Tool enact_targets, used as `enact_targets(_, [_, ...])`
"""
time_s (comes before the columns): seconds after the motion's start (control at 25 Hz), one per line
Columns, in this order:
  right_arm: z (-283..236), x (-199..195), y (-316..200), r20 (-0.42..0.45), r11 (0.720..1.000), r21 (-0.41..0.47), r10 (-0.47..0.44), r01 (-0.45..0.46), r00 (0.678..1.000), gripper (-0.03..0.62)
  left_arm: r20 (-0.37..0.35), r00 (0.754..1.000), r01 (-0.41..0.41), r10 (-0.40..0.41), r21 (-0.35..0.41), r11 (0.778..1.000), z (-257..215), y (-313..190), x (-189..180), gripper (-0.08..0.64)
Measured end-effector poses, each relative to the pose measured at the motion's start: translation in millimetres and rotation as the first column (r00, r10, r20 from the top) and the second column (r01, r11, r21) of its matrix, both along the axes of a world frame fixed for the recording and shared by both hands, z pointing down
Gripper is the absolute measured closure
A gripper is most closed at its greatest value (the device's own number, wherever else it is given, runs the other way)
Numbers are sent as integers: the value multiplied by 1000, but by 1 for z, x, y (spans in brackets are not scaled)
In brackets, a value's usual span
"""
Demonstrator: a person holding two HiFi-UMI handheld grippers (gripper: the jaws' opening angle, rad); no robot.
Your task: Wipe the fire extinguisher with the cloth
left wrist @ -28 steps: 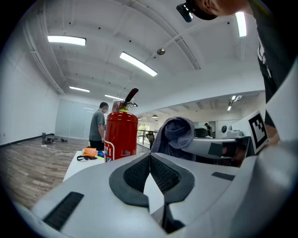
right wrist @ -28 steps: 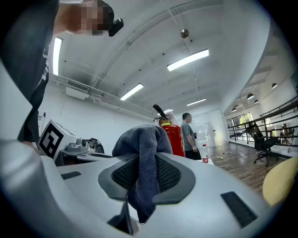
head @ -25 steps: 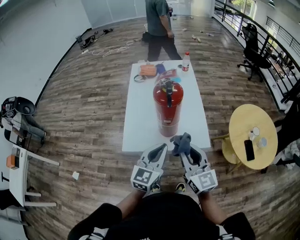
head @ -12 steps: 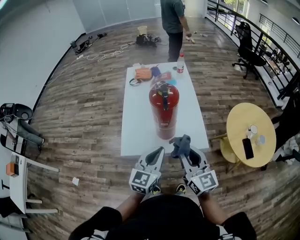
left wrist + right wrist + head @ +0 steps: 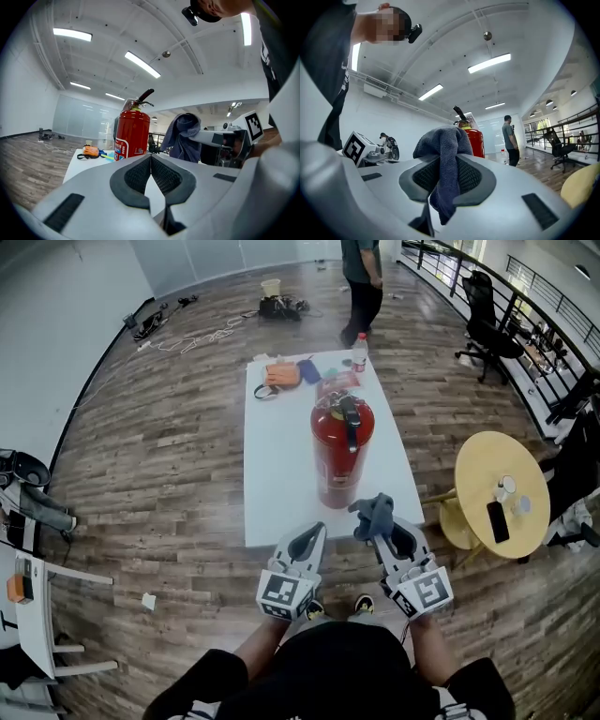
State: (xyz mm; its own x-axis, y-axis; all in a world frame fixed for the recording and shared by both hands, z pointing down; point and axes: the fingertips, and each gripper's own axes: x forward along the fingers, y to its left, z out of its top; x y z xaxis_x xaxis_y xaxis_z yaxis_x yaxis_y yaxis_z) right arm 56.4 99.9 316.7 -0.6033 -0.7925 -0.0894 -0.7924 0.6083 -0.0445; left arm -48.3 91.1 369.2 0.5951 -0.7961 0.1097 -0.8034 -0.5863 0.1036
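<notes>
Your left gripper (image 5: 309,538) is hanging just short of the near end of the long white table (image 5: 277,456). Its jaws are pressed together at the tips and there's nothing in them, you can see that plainly in the left gripper view (image 5: 150,157). At the far end of the table there's an orange thing (image 5: 278,376) and a clear plastic bottle (image 5: 358,352), and a person (image 5: 363,277) stands on the floor beyond that. The red fire extinguisher (image 5: 337,451) stands upright on the table, a bit right of centre and toward your end, black handle on top. Right next to it, your right gripper (image 5: 382,526) is clamped down on the blue-grey cloth (image 5: 373,514), which bunches up above the jaws and hangs down between them (image 5: 443,140). The cloth is close to the extinguisher's lower part, but the left gripper view shows a gap between them (image 5: 184,136). Off to the right there's a round yellow table (image 5: 487,474) with a dark phone (image 5: 498,521) on it
</notes>
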Motion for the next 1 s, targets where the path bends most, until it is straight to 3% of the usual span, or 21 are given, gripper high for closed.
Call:
enact_targets(0.16, [-6, 7, -16, 1, 998, 28, 48, -48, 999, 503, 8, 1000, -7, 7, -3, 1000, 5, -19, -16, 537])
enact_targets(0.36, [-8, 11, -36, -130, 998, 57, 28, -20, 991, 503, 8, 1000, 27, -26, -15, 1000, 6, -46, -24, 537])
enact_targets(0.56, [-22, 19, -73, -134, 993, 108, -36, 51, 990, 503, 27, 996, 84, -84, -7, 996, 0, -87, -25, 537])
enact_targets(0.76, [-53, 41, -117, -29, 979, 111, -169, 172, 985, 505, 50, 985, 166, -165, -7, 986, -3, -132, -24, 537])
enact_targets(1.0, [-66, 18, -152, -200, 937, 131, -295, 324, 934, 503, 90, 964, 252, -250, -9, 968, -4, -172, -29, 537])
